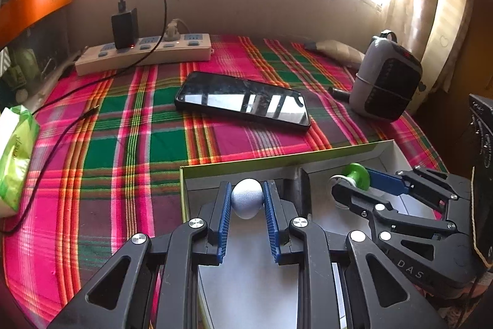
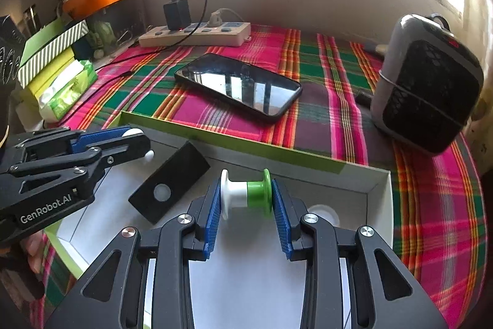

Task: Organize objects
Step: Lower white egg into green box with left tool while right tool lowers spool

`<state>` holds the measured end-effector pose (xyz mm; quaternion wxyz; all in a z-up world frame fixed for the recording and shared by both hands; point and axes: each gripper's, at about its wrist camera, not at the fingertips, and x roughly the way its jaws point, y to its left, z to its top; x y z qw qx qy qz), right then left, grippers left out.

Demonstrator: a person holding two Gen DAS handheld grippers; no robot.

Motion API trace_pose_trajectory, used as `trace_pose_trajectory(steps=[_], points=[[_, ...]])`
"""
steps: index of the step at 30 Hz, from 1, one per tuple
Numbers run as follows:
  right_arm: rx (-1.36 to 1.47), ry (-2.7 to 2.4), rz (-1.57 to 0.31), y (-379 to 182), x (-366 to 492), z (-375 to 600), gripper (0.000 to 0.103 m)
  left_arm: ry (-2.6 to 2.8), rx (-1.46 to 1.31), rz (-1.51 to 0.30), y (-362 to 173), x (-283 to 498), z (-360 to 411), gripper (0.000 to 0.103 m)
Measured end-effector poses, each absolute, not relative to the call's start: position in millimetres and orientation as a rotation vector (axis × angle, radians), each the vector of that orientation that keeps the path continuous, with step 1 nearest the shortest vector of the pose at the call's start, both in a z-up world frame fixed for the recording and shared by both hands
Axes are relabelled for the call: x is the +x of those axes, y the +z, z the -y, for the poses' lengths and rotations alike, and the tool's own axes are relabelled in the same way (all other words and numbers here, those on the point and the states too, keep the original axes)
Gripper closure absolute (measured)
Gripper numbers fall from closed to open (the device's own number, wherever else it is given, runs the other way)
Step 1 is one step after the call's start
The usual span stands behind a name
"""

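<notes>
My left gripper (image 1: 246, 199) is shut on a small white egg-shaped earbud (image 1: 246, 201), held over the open white box with a green rim (image 1: 277, 158). In the right wrist view that left gripper (image 2: 135, 137) enters from the left with the white piece at its tip. My right gripper (image 2: 246, 195) is shut on a white-and-green spool-shaped piece (image 2: 246, 192), pressed end to end between the blue pads (image 2: 282, 205). The same piece (image 1: 354, 176) shows in the left wrist view inside the right gripper (image 1: 357, 179). A black insert with a round hole (image 2: 169, 184) lies tilted inside the box (image 2: 377, 184).
A black phone (image 1: 243, 100) lies on the plaid cloth (image 1: 123, 144) beyond the box. Behind it stands a power strip (image 1: 144, 53) with a charger and cable. A grey-and-black speaker (image 1: 385, 79) stands at right, a tissue pack (image 1: 15, 156) at left, stacked boxes (image 2: 52, 51) far left.
</notes>
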<state>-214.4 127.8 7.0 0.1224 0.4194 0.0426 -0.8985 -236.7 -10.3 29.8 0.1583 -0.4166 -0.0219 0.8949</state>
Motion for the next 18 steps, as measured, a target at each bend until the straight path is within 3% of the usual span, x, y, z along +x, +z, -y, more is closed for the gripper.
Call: trace_pose_trajectory(steps=[18], points=[[1.253,-2.601,-0.185,3.8,-221.1,-120.7,0.069,2.55,-1.237,0.006,24.3,-244.2,6.0,0.083]])
